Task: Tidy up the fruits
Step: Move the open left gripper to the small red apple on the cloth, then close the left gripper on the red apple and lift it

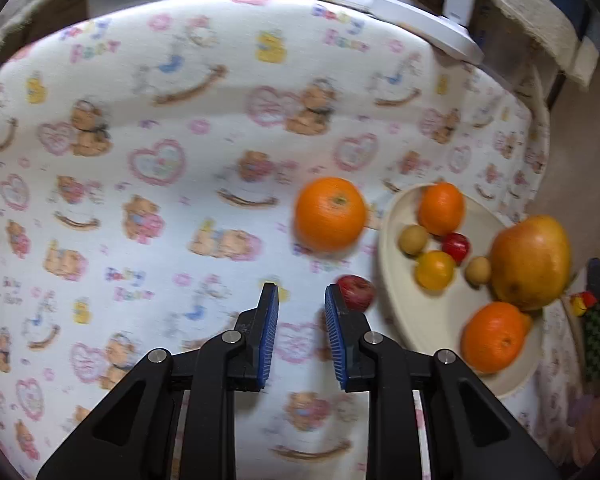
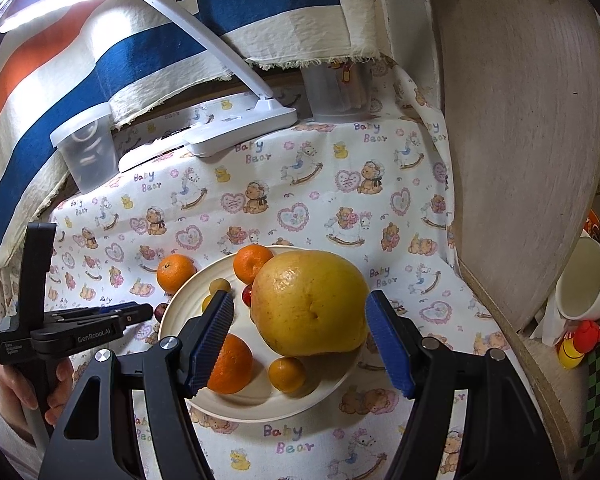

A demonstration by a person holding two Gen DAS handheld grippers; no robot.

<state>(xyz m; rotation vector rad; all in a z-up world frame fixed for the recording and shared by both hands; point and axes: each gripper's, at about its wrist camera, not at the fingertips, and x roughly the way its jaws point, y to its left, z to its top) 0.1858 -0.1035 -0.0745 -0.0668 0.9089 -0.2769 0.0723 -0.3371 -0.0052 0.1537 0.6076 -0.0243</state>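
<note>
A cream plate (image 2: 332, 388) (image 1: 388, 280) holds a big yellow pomelo (image 2: 310, 304) (image 1: 530, 262), two oranges, a small yellow-orange fruit (image 2: 287, 374) and several small fruits. A loose orange (image 1: 330, 213) (image 2: 175, 272) lies on the cloth left of the plate. A small red fruit (image 1: 358, 292) (image 2: 161, 311) lies by the plate's left rim. My left gripper (image 1: 302, 296) is open and empty, its right finger just beside the red fruit. My right gripper (image 2: 300, 312) is open wide above the plate, the pomelo between and beyond its fingers.
A white desk lamp (image 2: 240, 132) and two clear plastic cups (image 2: 85, 148) stand at the table's back. A wooden panel (image 2: 520, 140) rises on the right, with a white mug (image 2: 588, 280) behind it. The table is covered with a bear-print cloth (image 1: 160, 160).
</note>
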